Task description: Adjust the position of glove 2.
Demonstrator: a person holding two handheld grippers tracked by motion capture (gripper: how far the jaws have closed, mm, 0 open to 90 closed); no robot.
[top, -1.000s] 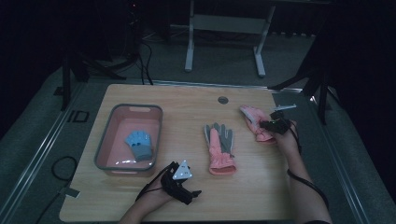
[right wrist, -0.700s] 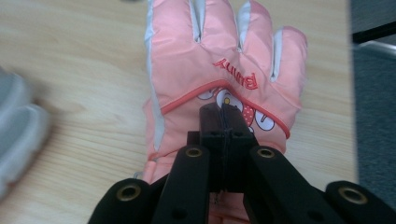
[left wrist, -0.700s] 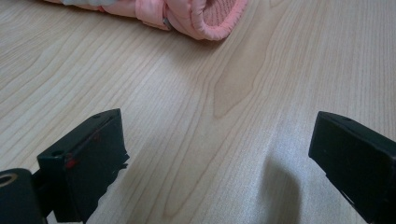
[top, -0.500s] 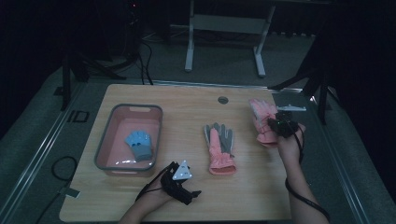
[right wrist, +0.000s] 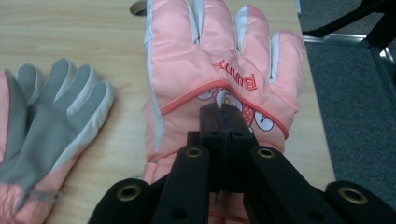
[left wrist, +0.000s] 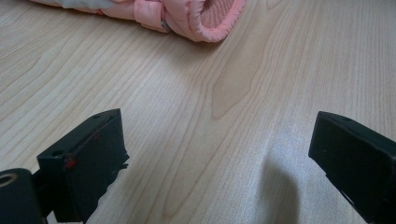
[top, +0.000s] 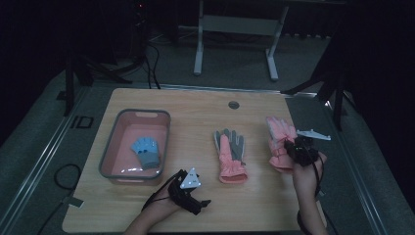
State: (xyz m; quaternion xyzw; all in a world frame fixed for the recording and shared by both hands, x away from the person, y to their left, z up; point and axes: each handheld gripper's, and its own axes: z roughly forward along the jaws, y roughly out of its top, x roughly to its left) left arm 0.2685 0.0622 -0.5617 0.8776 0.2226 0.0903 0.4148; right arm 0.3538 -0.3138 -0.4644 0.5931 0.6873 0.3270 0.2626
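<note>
A pink glove with a "Bunny" print lies fingers away from me at the table's right side. My right gripper is shut on the fabric on the back of it, near the cuff. A second pink glove lies palm up, its palm grey, in the middle of the table. Near the front edge my left gripper rests low over the wood, open and with nothing between its jaws. Its jaws point at that glove's cuff.
A pink basin with a grey rim stands at the left and holds a blue glove. The wooden table has a round cable hole at the back. Dark floor and metal stand legs surround it.
My right gripper has come back toward the front right, and the pink Bunny glove has shifted with it. The left gripper has stayed put.
</note>
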